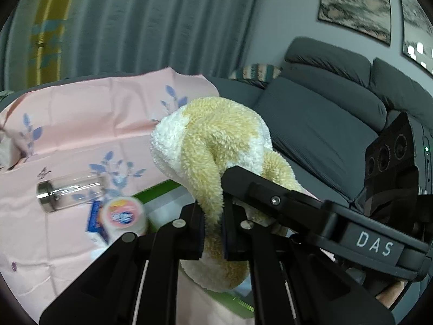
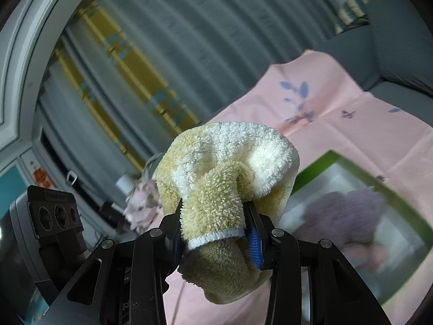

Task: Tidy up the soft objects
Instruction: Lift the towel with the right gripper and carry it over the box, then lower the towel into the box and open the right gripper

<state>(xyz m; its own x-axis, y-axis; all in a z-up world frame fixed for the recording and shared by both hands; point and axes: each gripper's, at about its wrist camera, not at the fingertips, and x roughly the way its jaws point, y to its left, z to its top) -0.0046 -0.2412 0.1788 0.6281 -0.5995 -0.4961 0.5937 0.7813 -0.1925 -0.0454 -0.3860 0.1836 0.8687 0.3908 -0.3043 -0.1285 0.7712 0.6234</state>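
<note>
2 tools grip 1 fluffy yellow-and-white towel [image 1: 216, 146]: the left tool [image 1: 213, 233] is clamped tight on a thin fold, the right tool [image 2: 213, 233] on a thicker bunch. The towel hangs above the pink cloth [image 1: 81, 124]. Beyond lie a green-rimmed tray [image 2: 400, 187] and a glass jar [image 1: 70, 192].

Ahead of you hang pleated grey curtains [image 1: 151, 24] with a yellow patterned strip [image 1: 48, 27] at far left, while a dark grey sofa [image 1: 324, 113] sits right beneath two framed pictures [image 1: 354, 2] on the grey wall [image 1: 286, 13].
</note>
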